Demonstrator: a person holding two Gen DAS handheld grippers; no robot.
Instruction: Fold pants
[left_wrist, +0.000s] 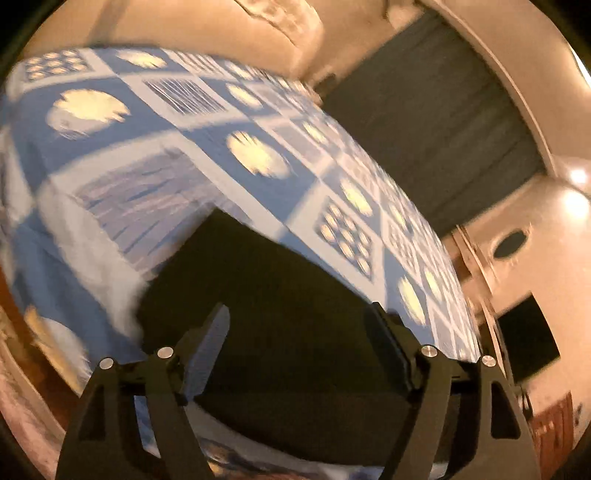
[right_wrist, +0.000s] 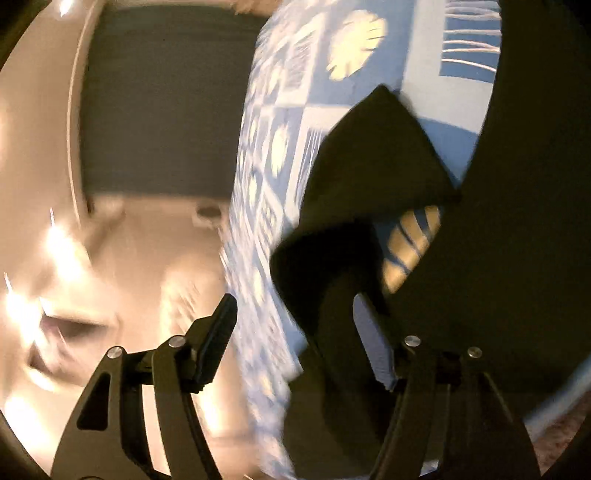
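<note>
Left wrist view: left claw (left_wrist: 301, 325) open, jaws wide apart, nothing between the pads. Below and ahead of it lie the dark, near-black fabric pants (left_wrist: 266, 295), spread flat on the bed with its blue and white patchwork bedspread printed with pale yellow round blotches (left_wrist: 155, 122). One straight edge and a corner of the pants point toward the middle of the bed; the rest runs under the claw toward the bottom of the view. Claw fingers (left_wrist: 207, 343) look to be above the cloth, not pinching it; contact cannot be told. Beige pillow or cushion (left_wrist: 258, 26) at the far end of the bed, blurred. Dark grey panel (left_wrist: 436, 122) on the wall beyond the bed, pale walls with bright light spots (left_wrist: 576, 203) to the right. Whole picture motion-blurred.

Right wrist view: strongly rolled, so the bed runs up the picture. Right claw (right_wrist: 295, 332) open, jaws apart, no cloth pinched between them. A loose flap of the pants (right_wrist: 369, 177) stands up in a pointed fold just past the right-hand finger (right_wrist: 373, 347), with a rolled edge of cloth lying near that finger; touching or not cannot be told. More dark cloth fills the right side of the view. Bedspread (right_wrist: 288, 110) shows beside and behind the flap. Left-hand finger (right_wrist: 216, 343) hangs over the pale floor or wall area off the bed edge, very blurred.
</note>
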